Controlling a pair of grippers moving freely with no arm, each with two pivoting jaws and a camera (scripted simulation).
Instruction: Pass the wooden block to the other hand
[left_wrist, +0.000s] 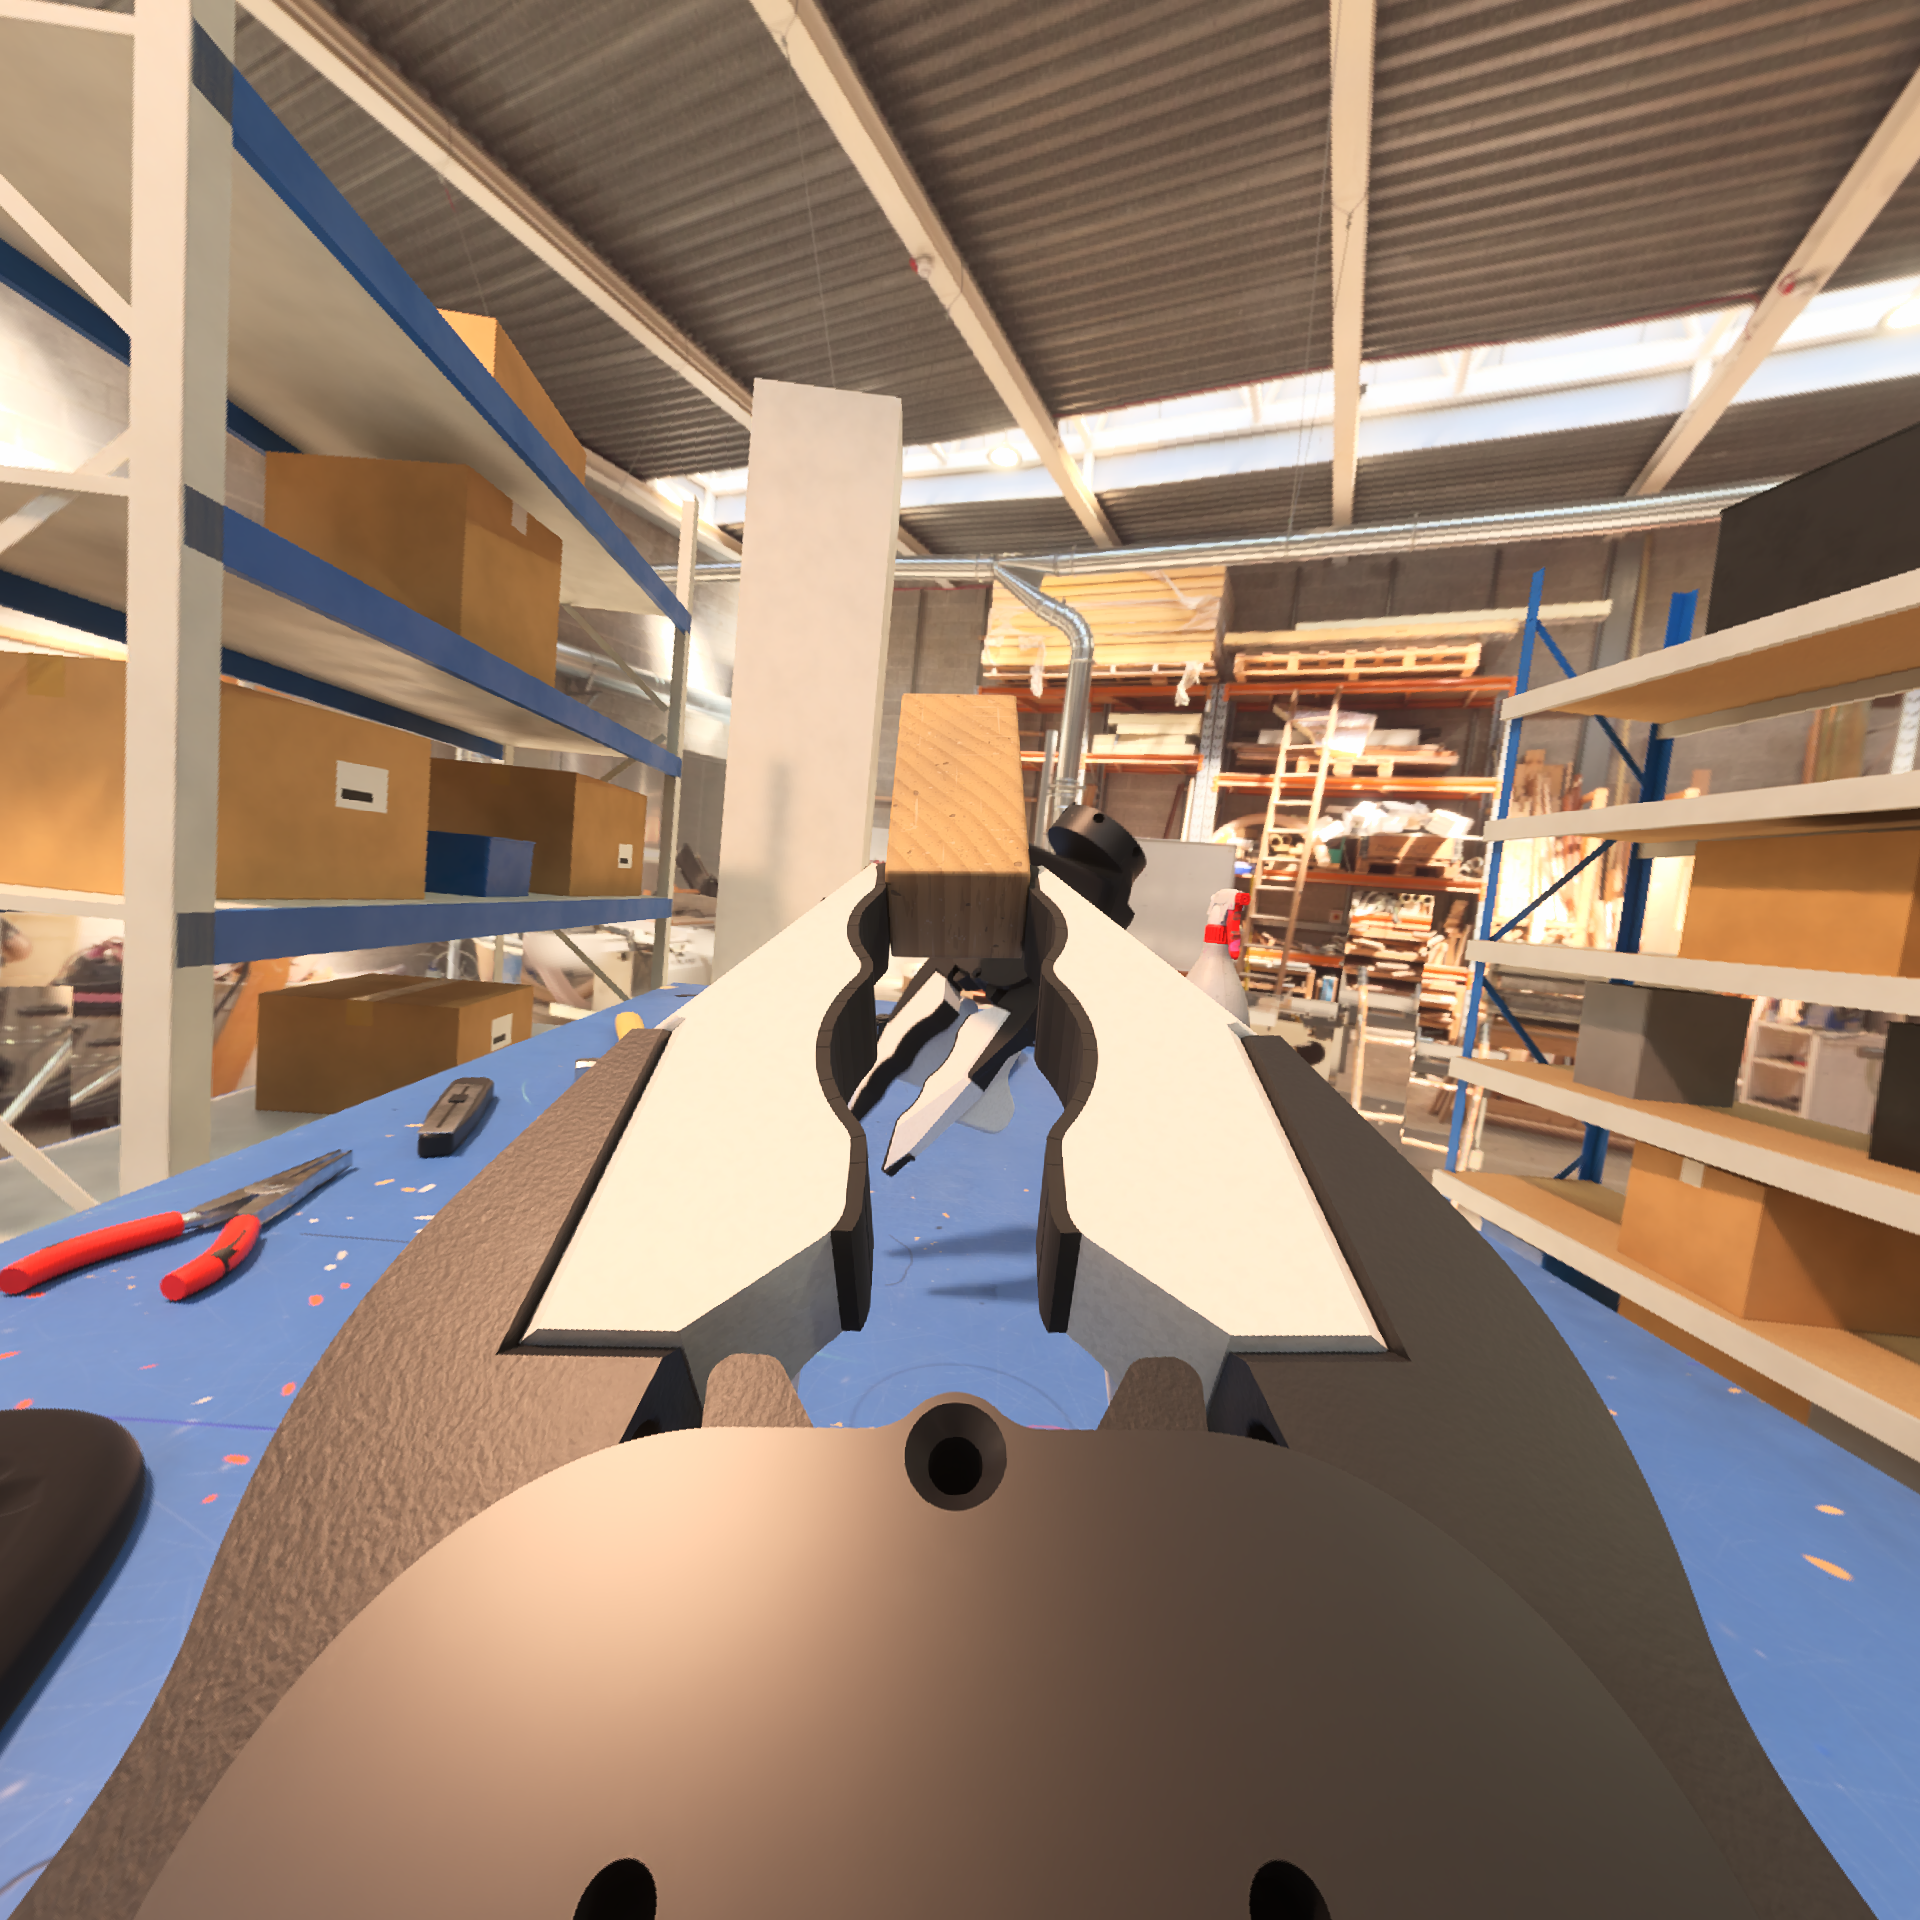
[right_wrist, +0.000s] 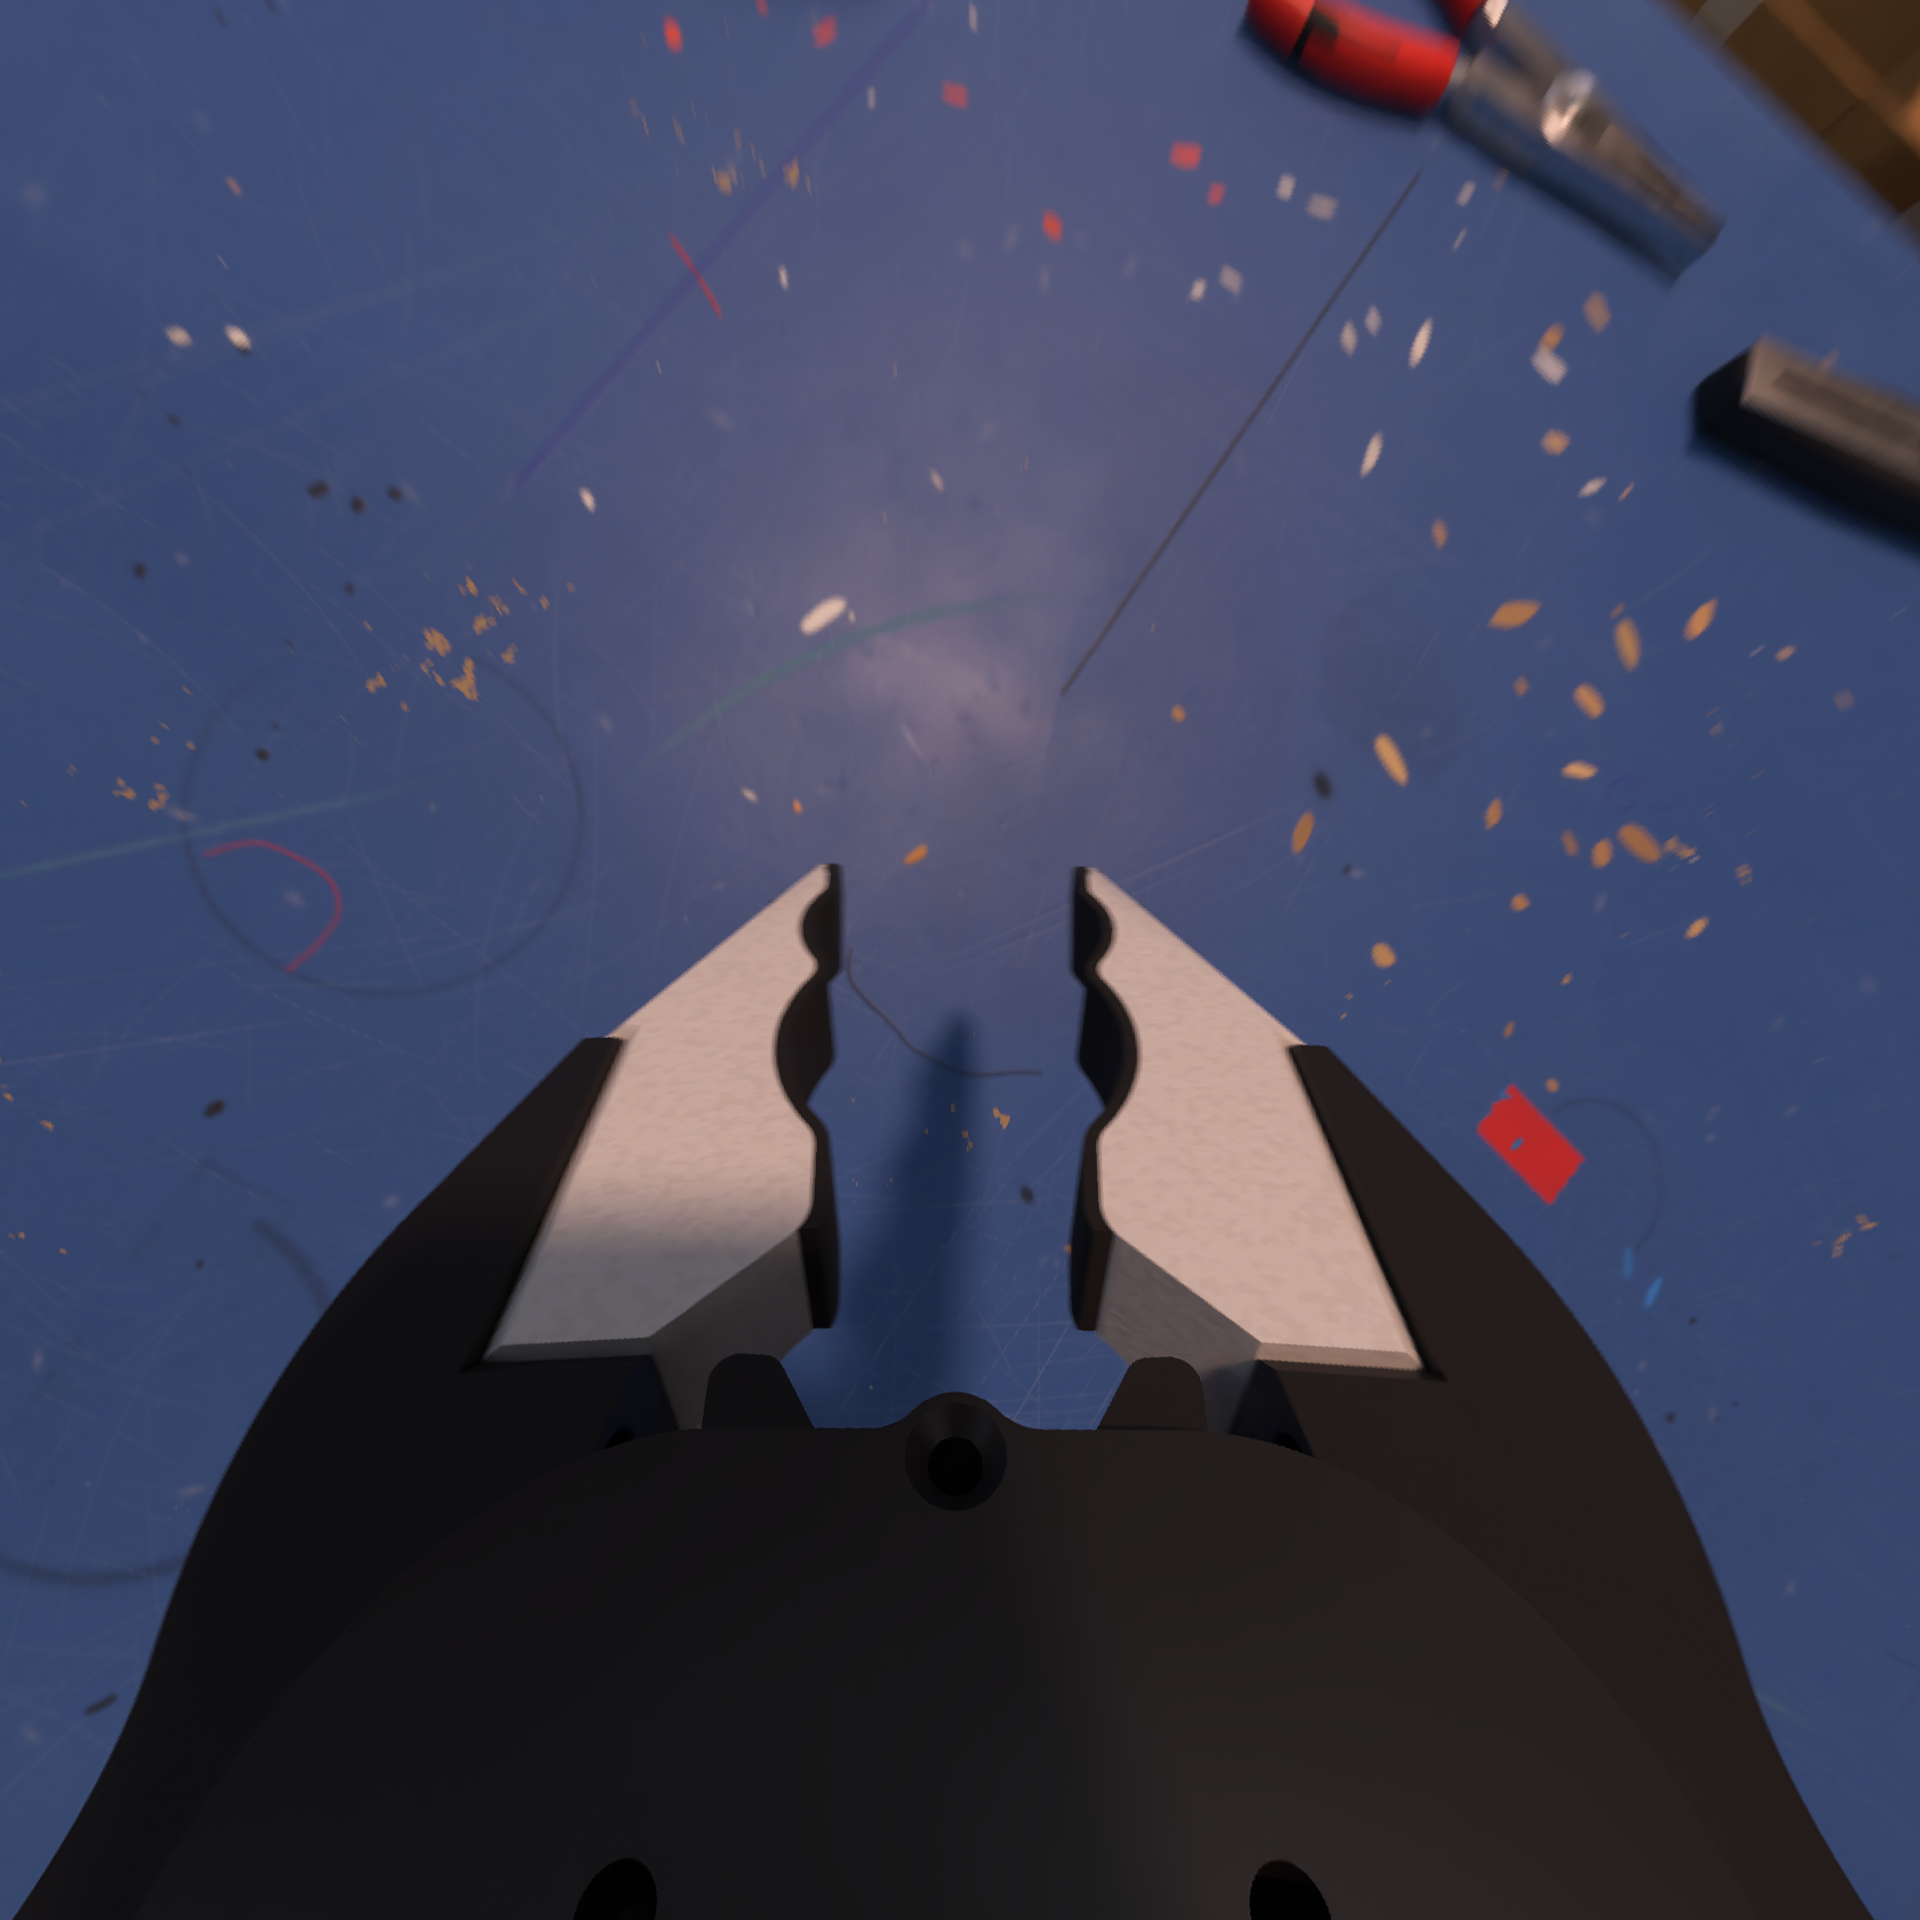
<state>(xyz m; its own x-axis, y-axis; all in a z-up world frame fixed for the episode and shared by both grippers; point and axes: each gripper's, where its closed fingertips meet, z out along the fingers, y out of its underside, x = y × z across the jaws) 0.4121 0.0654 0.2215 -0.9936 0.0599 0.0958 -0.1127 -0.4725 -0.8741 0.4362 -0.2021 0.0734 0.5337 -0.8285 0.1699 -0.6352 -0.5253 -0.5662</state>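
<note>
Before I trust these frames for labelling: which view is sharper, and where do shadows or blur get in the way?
Left wrist view: sharp and bright, block crisp in the left claw, straight shelves bowed by the wide angle. Right wrist view: dimmer, table speckles soft, pliers blurred at the edge, a dark shadow between the right claw's fingers.

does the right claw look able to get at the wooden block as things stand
Probably not yet: the right claw is open but points down at the blue table, while the left claw holds the wooden block raised above it.
</note>
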